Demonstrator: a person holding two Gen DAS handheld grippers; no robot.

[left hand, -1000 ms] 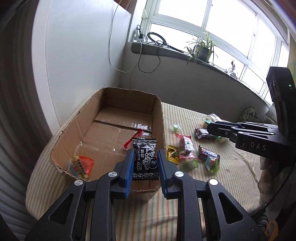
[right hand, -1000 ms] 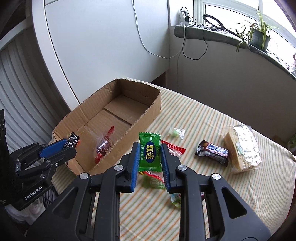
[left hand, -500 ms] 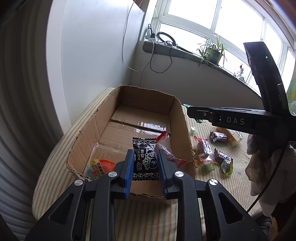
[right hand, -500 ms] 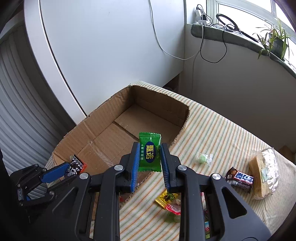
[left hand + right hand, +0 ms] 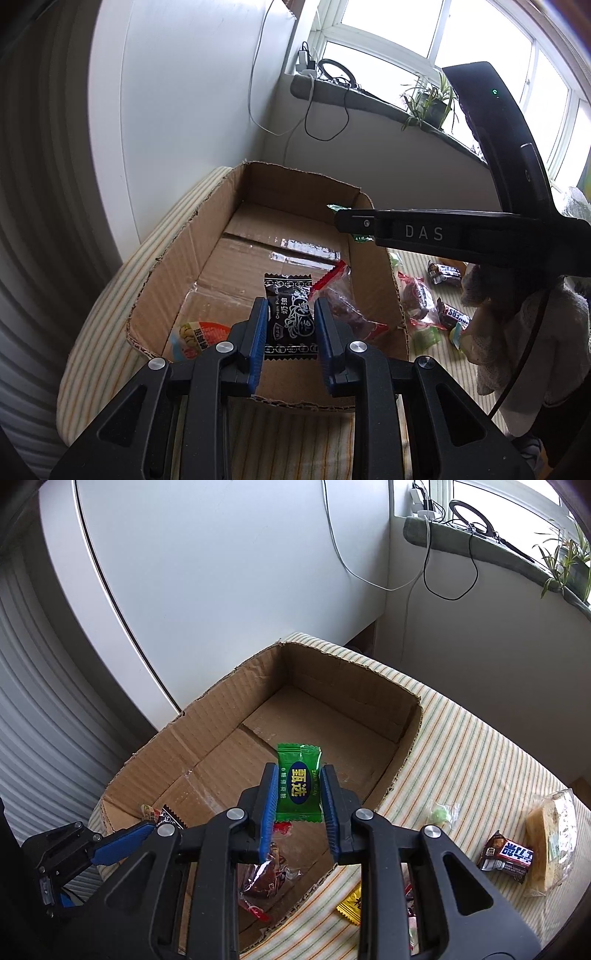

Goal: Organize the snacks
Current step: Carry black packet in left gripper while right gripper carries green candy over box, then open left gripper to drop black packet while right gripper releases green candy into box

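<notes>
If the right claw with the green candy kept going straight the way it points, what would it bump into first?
Most likely the bare floor of the cardboard box. The right claw points down into it with the green candy between its fingers, nothing else in line, though depth is hard to judge.

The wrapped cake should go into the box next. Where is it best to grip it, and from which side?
Probably across its short width, at the far half of the wrapped cake, coming from above. It lies flat on the striped cloth, and the chocolate bar lies close against its near left side, so only the far half is free.
</notes>
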